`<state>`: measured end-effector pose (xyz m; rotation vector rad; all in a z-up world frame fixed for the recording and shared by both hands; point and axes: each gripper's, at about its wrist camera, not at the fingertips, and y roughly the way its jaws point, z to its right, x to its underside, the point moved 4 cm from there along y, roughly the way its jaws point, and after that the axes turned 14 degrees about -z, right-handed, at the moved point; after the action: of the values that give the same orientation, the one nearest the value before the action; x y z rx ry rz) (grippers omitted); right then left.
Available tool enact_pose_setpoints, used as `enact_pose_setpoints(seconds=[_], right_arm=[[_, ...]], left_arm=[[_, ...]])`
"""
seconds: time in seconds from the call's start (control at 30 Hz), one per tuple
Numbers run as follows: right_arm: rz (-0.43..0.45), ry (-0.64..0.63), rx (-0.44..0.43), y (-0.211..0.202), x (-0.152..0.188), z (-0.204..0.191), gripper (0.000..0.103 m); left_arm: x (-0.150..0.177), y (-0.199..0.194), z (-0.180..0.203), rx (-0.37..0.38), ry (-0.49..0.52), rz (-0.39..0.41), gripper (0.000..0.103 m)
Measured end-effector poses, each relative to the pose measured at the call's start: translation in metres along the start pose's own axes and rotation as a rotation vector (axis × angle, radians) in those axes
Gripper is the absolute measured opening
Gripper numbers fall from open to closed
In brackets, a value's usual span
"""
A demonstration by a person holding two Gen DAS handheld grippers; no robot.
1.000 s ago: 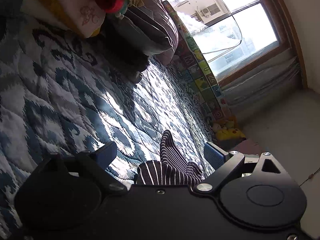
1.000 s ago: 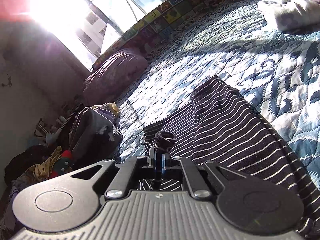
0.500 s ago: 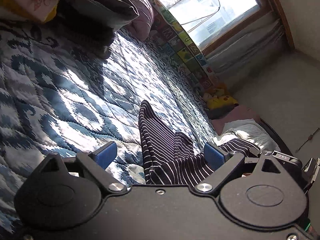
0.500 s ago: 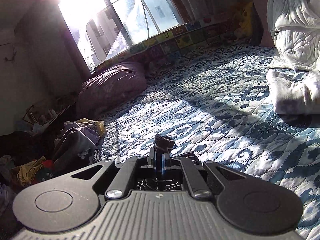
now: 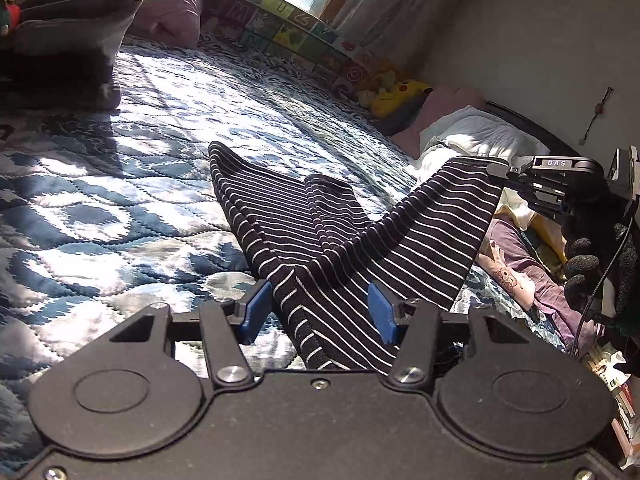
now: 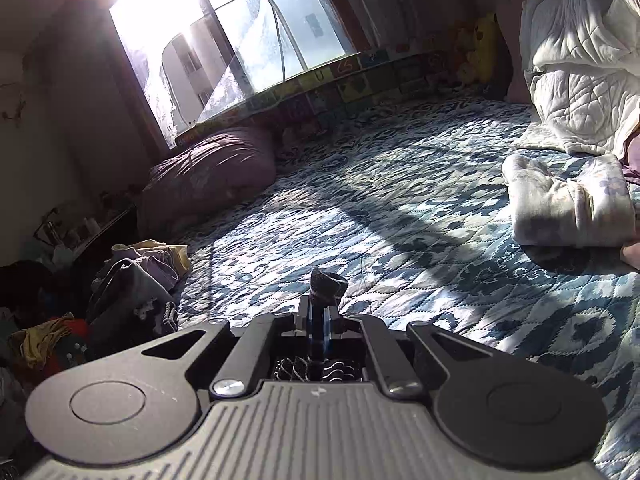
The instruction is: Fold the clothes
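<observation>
A black top with thin white stripes lies on the blue-and-white quilt of the bed. Its right edge is lifted off the bed, taut, up to my right gripper, which a gloved hand holds at the right. In the right wrist view that gripper is shut on a small bunch of the striped top; the rest of the top is hidden below the housing. My left gripper is open low over the near end of the top, whose cloth runs between the blue pads.
A dark cushion and a purple pillow sit at the window end. A pile of loose clothes lies at the left. A white duvet and a pale folded garment lie at the right. A letter mat lines the window.
My right gripper has lifted the top's edge off the bed. The left gripper swung towards the top, and its pads now stand closer together around the cloth.
</observation>
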<state>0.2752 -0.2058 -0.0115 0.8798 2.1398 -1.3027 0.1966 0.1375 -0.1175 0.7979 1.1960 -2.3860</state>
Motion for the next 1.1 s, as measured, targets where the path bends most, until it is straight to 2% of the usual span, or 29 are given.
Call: enact_pose_setpoints(seconds=[0.1,0.17,0.23,0.4,0.57,0.73,0.87,1.1], right_arm=[[-0.004,0.011,-0.006,-0.003,0.005,0.005,0.007],[-0.005,0.016,-0.014,-0.006,0.008,0.008,0.007],[-0.005,0.023,-0.025,-0.009,0.011,0.010,0.007],[0.002,0.024,-0.057,-0.023,0.015,0.014,0.007],[0.004,0.028,-0.078,-0.029,0.019,0.022,0.007],[0.009,0.072,-0.120,-0.037,0.023,0.034,0.007],[0.008,0.097,-0.152,-0.045,0.027,0.040,0.007],[-0.006,0.140,-0.187,-0.048,0.036,0.053,0.007]], left_arm=[[0.003,0.006,0.003,0.000,0.008,-0.020,0.052],[0.002,0.006,0.000,-0.011,-0.024,-0.002,0.056],[0.000,0.005,-0.005,-0.021,-0.070,0.026,0.066],[-0.011,0.006,-0.020,-0.076,-0.158,0.067,0.078],[-0.029,0.016,-0.033,-0.152,-0.186,0.092,0.078],[-0.047,0.038,-0.038,-0.146,-0.240,0.079,0.076],[-0.059,0.058,-0.026,-0.162,-0.193,0.051,0.076],[-0.059,0.071,-0.015,-0.195,-0.162,0.022,0.076]])
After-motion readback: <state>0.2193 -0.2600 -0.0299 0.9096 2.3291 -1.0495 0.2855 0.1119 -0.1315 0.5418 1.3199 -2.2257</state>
